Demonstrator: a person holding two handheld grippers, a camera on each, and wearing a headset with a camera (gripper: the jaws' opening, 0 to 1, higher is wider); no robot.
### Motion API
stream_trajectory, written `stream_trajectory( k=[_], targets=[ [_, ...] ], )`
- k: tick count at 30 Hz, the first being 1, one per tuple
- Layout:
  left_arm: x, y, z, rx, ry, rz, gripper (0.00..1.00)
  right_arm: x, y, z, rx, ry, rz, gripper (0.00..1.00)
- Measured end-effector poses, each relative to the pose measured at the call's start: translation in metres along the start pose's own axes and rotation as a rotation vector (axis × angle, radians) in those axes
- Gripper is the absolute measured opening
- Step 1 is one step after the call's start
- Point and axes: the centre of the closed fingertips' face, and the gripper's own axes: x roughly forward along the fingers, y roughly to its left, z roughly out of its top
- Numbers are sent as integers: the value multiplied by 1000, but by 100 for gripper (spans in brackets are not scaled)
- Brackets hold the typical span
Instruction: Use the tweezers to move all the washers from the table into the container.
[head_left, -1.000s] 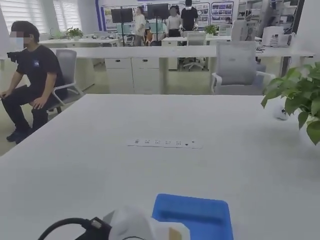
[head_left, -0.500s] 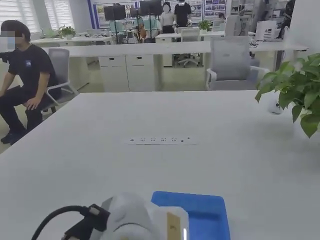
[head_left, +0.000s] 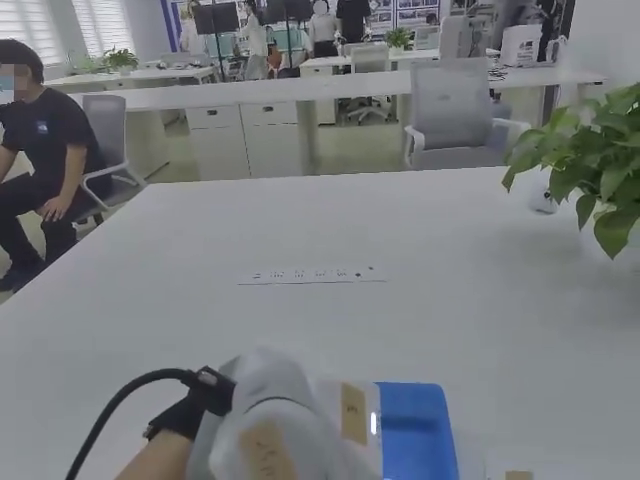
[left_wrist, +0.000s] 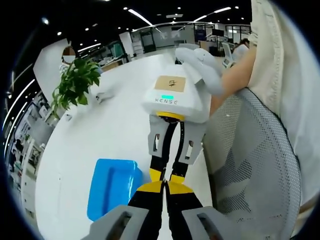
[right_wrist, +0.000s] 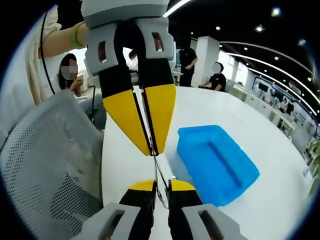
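We see the left gripper (left_wrist: 165, 186) with its fingers (right_wrist: 162, 112) pressed flat together, only a thin seam between the yellow pads. The right gripper (right_wrist: 161, 187) has its fingers (right_wrist: 182, 186) drawn close, with a narrow slot between them. The tweezers (right_wrist: 157, 175) sit in that slot. They run as a thin metal strip from between the right jaws up to the very tips of the left fingers. We take the right jaws to be clamped on the tweezers. We cannot tell whether the left tips pinch the far end or only touch it.

The two grippers point straight at each other, nose to nose, with yellow tips meeting yellow tips. In the left gripper view the right one reaches in from above, its white body tilted towards us, with a bare forearm (left_wrist: 232, 82) behind it. A mesh chair back (left_wrist: 250, 165) stands close on one side.

The blue container (right_wrist: 192, 152) lies on the white table (head_left: 300, 220), just beside the joined tips. It is to the right in the right gripper view and to the left in the left gripper view. In the head view we find it at the table's near edge, with a power strip (head_left: 310, 275) farther out and a plant (head_left: 585, 170) at the right.
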Motion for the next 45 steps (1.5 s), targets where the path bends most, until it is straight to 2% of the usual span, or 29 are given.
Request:
stream_trajectory(
  k=[6,9,14,20,23,24,26,27,28,34,40,45],
  targets=[
    [6,5,-4,-2,26,-19,0,3,-2,-6,51,10,5,6],
    [8,11,-4,-33,34,-28,0,4,-6,-6,127,-12,8,6],
    [10,13,-1,-22,60,-57,0,3,-7,-7,208,-35,33,6],
    [15,15,4,-35,78,-84,0,2,-8,-9,213,-31,33,6],
    [16,13,6,-39,81,-98,0,1,-7,-8,167,-12,20,8],
    [17,13,7,-38,81,-97,0,1,-9,-8,135,-2,1,11],
    [18,13,8,-41,79,-98,0,0,-6,-3,122,-22,7,14],
    [18,13,9,-43,77,-99,0,0,-4,0,124,-39,27,11],
    [19,11,9,-50,80,-107,0,0,-7,-1,126,-34,11,12],
    [21,9,11,-54,56,-91,0,-2,-9,-3,156,-46,15,5],
    [18,12,6,-116,34,-77,0,1,-9,-2,138,-46,4,4],
    [16,10,5,-148,12,-62,0,2,-8,-1,168,-59,15,5]
  ],
)
